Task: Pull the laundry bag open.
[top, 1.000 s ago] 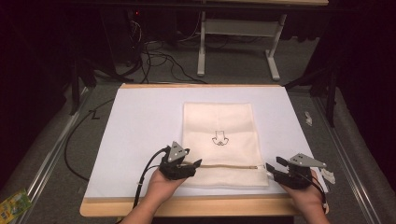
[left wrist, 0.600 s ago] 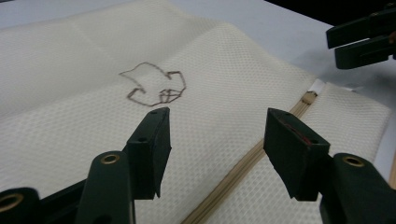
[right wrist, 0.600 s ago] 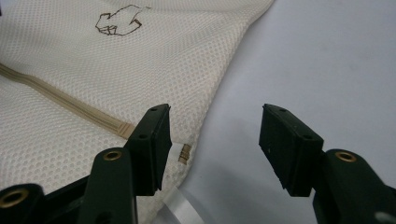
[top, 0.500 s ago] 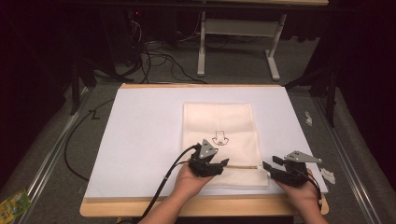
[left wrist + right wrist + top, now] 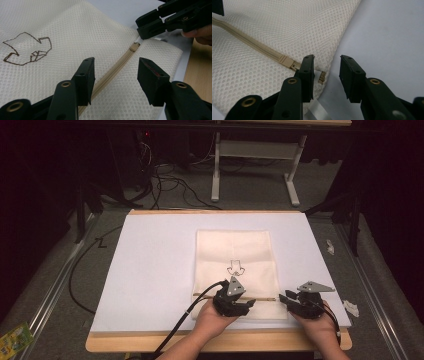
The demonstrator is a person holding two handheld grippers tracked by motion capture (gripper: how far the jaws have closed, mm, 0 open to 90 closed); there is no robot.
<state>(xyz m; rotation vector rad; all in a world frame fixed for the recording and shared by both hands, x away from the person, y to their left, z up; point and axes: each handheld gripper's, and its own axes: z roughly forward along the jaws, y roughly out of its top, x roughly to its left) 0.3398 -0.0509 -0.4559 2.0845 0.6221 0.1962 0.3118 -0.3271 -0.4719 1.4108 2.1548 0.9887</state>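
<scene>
We have a cream mesh bag (image 5: 235, 270) lying flat on the white worktop (image 5: 150, 270), its zipper (image 5: 112, 70) running crosswise along the near edge, from our left to our right. The zipper's pull end (image 5: 287, 61) sits at the bag's right corner, so the right tool (image 5: 327, 72) is the nearer one: its jaws are spread and poised at that corner, one jaw over the mesh beside the pull, the other over bare worktop. The left tool (image 5: 116, 75) straddles the zipper line midway along, jaws also spread, holding nothing. We judge any zip move must travel along that left-right axis.
</scene>
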